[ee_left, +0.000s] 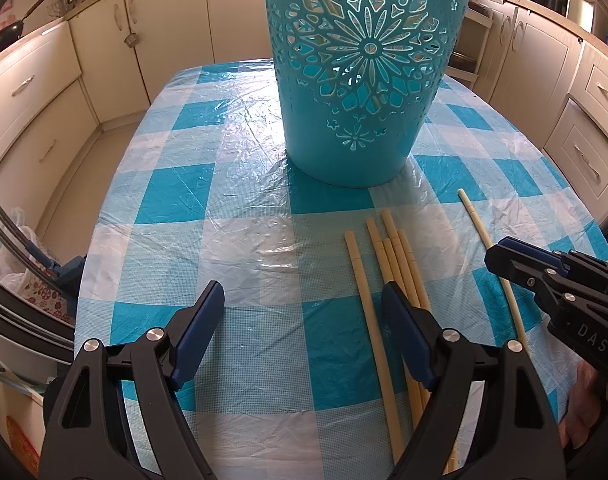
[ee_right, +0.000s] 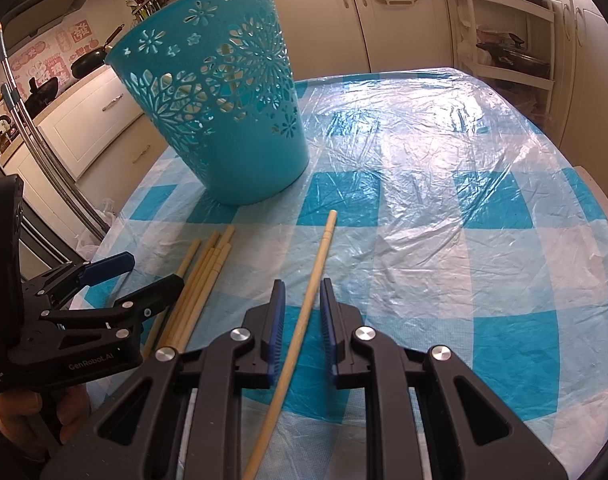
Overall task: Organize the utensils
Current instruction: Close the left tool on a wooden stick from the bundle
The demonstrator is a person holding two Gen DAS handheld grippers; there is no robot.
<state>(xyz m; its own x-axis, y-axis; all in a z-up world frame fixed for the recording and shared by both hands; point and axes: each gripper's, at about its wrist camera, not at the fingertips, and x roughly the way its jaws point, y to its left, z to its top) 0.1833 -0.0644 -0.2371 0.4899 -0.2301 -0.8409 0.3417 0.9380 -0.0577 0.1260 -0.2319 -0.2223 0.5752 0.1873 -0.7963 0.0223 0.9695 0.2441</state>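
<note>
A teal openwork basket stands upright on the checked table; it also shows in the right wrist view, with sticks visible inside. Several pale wooden chopsticks lie bunched in front of it, also seen from the right. One single chopstick lies apart to their right, and shows in the left wrist view. My left gripper is open and empty, its right finger over the bunch. My right gripper is open, its jaws straddling the single chopstick without closing on it.
The table wears a blue and white checked cloth under clear plastic. Cream kitchen cabinets ring the table. A shelf rack stands at the back right. Pans sit on the left counter.
</note>
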